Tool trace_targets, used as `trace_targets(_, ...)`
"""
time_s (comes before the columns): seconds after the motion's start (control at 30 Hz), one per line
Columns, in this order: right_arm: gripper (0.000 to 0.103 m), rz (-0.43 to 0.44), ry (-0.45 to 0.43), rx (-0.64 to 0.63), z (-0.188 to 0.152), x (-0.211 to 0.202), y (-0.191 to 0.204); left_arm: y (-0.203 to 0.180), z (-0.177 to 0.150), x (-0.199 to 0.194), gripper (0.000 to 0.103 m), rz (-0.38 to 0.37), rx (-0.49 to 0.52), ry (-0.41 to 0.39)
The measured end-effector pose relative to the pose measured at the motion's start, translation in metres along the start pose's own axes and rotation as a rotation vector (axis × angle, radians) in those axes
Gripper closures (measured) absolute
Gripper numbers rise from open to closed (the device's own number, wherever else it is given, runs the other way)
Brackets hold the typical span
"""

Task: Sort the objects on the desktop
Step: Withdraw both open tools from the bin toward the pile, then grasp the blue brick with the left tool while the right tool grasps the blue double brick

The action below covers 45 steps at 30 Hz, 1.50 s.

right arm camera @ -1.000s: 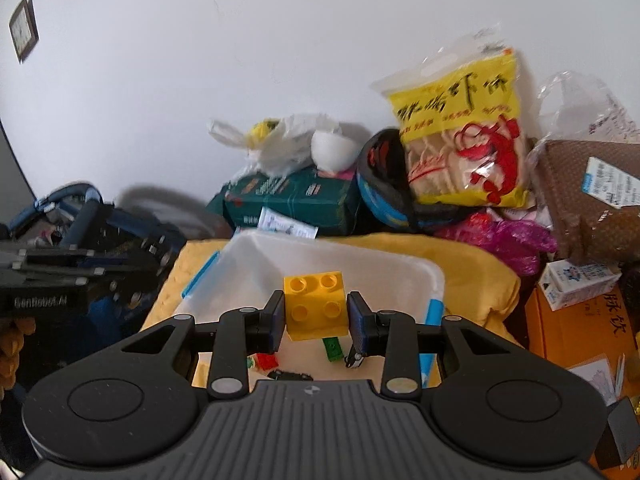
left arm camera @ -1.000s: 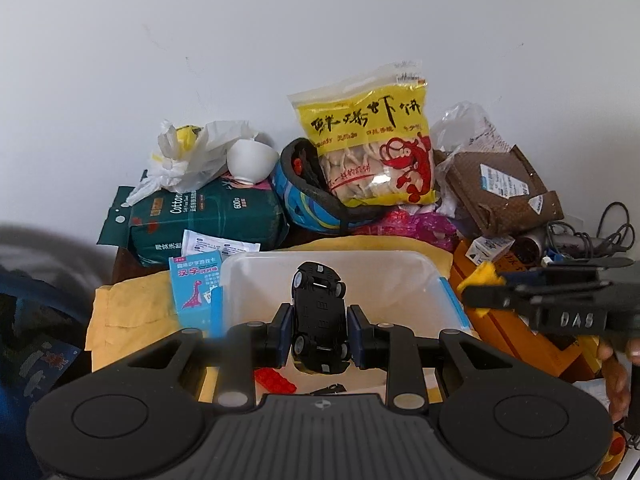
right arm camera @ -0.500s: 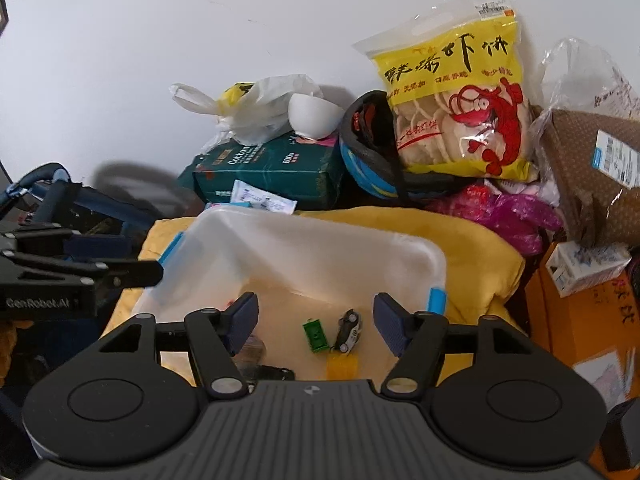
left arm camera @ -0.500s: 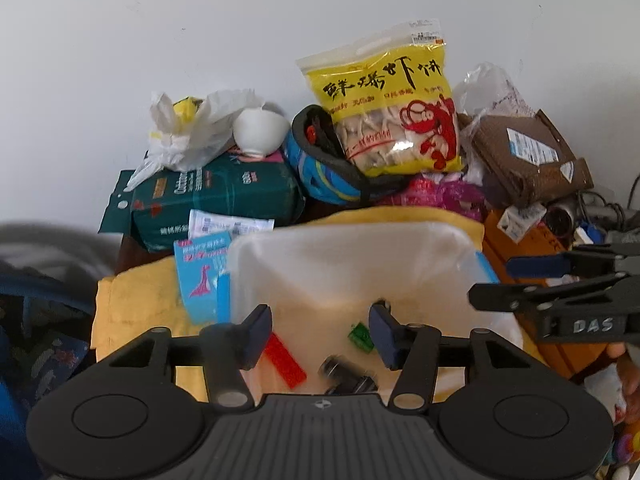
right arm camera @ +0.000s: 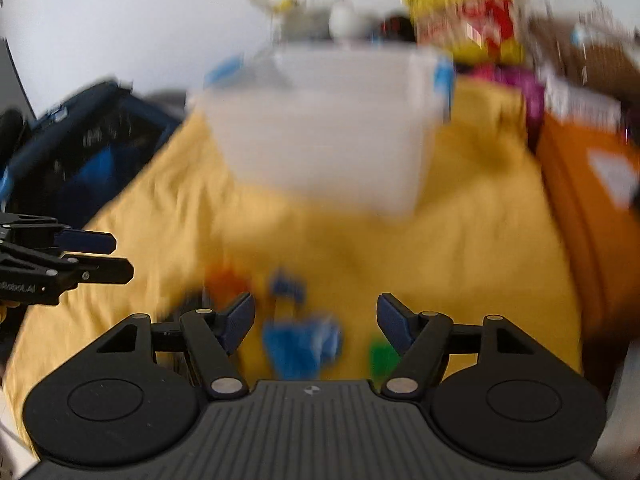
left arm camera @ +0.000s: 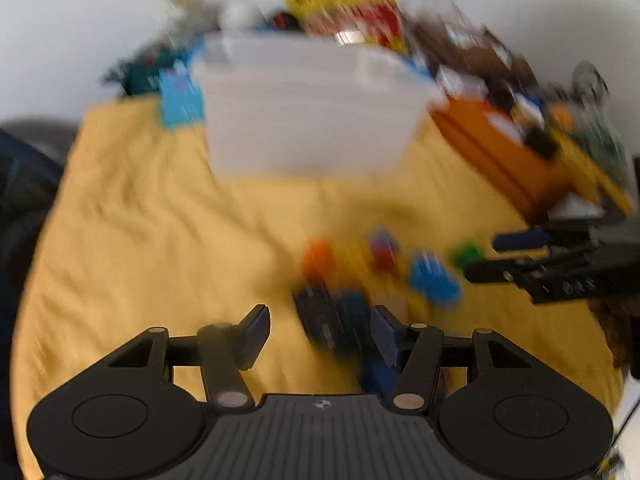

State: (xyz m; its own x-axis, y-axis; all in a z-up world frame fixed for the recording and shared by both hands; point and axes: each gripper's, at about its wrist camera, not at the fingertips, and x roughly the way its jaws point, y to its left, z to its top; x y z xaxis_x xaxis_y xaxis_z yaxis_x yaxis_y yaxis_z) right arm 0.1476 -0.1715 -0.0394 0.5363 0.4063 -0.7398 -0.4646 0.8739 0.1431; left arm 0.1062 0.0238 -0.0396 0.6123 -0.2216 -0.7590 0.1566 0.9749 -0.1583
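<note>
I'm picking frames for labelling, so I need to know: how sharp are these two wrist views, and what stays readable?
Left wrist view: heavy motion blur; the white bin and small toys on the yellow cloth smear, while the left claw stays crisp. Right wrist view: the same smear; the blue toy is a blob, only the right claw is sharp. Fisheye bending in both.

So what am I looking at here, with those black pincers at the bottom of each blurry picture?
Those are two hand-held grippers, one in each of a person's hands, each with a camera looking along its fingers. One picture is from the left gripper, the other from the right gripper. Both stand open and hold nothing. Below them a yellow cloth carries small, blurred toy pieces: a blue piece, an orange piece, a green piece. Behind stands a white plastic bin.
</note>
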Motion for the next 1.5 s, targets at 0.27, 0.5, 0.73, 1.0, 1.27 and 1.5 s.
trace_targets(0.27,0.056,0.01,0.052,-0.021,-0.028,0.017,0.005,-0.027,-0.035,0.014,0.046,-0.021,0.037,0.034)
trace_targets(0.5,0.056,0.02,0.051,-0.072,-0.017,0.035,0.009,-0.036,-0.034,0.03,0.062,-0.045,0.039,0.046)
trace_targets(0.73,0.067,0.062,0.087,-0.056,-0.015,0.044,0.008,-0.03,-0.038,0.034,0.069,-0.046,0.061,0.053)
trace_targets(1.0,0.068,0.078,0.051,-0.021,-0.019,0.027,0.005,-0.013,-0.038,0.027,0.07,-0.053,0.011,0.037)
trace_targets(1.27,0.067,0.083,0.054,0.013,-0.025,0.021,0.005,-0.004,-0.038,0.023,0.069,-0.057,0.02,0.019)
trace_targets(1.5,0.067,0.089,0.043,0.022,-0.027,0.017,0.008,0.009,-0.042,0.014,0.075,-0.056,0.018,0.01)
